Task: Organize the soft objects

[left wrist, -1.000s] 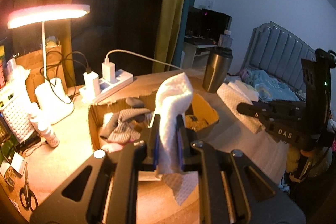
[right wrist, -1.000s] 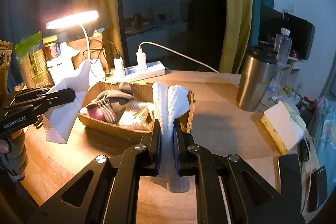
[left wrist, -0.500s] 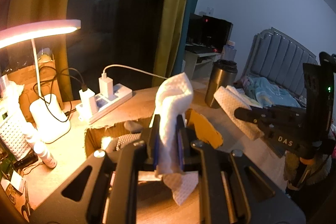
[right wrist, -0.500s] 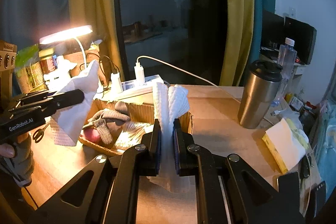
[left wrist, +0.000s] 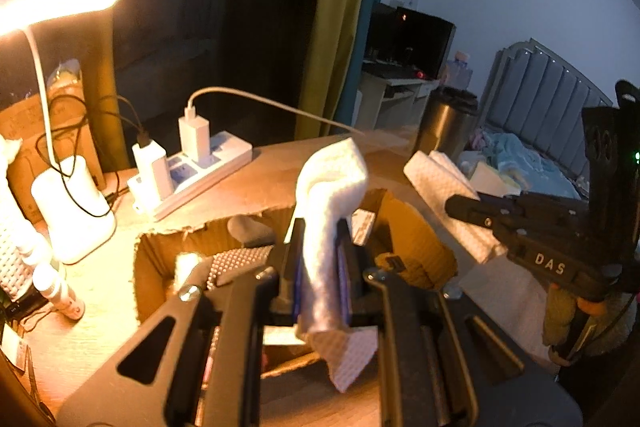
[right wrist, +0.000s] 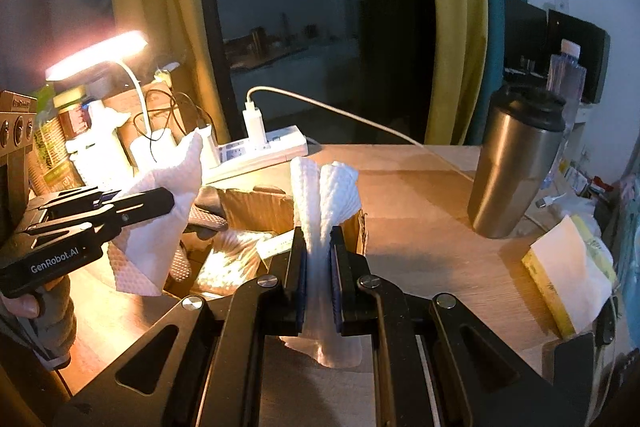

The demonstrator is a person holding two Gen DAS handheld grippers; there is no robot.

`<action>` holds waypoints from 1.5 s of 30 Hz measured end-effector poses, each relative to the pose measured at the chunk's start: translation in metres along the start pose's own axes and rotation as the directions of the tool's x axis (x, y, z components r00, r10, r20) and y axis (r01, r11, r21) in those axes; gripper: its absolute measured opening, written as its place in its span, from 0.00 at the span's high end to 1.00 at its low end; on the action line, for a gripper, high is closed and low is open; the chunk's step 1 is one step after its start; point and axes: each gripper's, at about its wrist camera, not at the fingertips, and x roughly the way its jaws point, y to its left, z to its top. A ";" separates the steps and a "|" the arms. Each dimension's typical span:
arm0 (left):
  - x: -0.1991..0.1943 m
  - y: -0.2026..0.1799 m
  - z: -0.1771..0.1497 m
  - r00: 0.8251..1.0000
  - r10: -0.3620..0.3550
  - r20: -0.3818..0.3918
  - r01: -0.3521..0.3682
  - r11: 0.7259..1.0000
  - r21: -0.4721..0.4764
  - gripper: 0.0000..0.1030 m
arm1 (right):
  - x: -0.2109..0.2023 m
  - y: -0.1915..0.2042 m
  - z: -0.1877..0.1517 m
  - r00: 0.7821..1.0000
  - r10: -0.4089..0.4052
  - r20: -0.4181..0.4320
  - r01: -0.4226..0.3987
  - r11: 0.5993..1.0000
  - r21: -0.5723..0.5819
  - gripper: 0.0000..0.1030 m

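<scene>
My left gripper [left wrist: 318,259] is shut on one end of a white textured cloth [left wrist: 332,195], held above an open cardboard box [left wrist: 416,247]. My right gripper [right wrist: 318,259] is shut on the other end of the white cloth [right wrist: 324,195]. In the right wrist view the left gripper [right wrist: 168,201] holds its cloth end [right wrist: 160,219] above the box [right wrist: 264,211], which contains grey dotted socks [right wrist: 208,223] and other soft items. In the left wrist view the right gripper [left wrist: 452,203] holds its cloth end [left wrist: 448,203] to the right of the box.
A lit desk lamp [left wrist: 68,211] stands at the left, with a white power strip and chargers [left wrist: 192,167] behind the box. A steel tumbler [right wrist: 516,167] stands on the wooden table at the right, near a yellow-edged pack [right wrist: 568,275]. Small bottles [left wrist: 56,287] sit at the left edge.
Both grippers have risen with the cloth and drawn closer to the box. The cloth ends stay clamped in both.
</scene>
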 end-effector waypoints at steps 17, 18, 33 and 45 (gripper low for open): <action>0.053 0.002 -0.014 0.994 0.002 -0.113 -0.003 1.000 -0.011 0.77 | 0.036 -0.005 -0.009 0.999 0.020 -0.039 -0.020 1.000 0.012 0.59; 0.055 0.003 -0.014 0.993 0.007 -0.118 -0.008 1.000 -0.012 0.76 | 0.037 -0.007 -0.009 0.999 0.010 -0.038 -0.009 1.000 0.016 0.59; 0.071 -0.002 -0.024 0.982 0.028 -0.186 -0.027 1.000 0.009 0.45 | 0.077 -0.026 -0.036 0.983 -0.015 -0.181 0.029 0.997 0.076 0.57; 0.039 -0.007 -0.013 0.992 0.039 -0.119 -0.037 0.999 0.022 0.43 | 0.041 -0.024 -0.020 0.995 -0.033 -0.097 0.041 0.996 0.082 0.51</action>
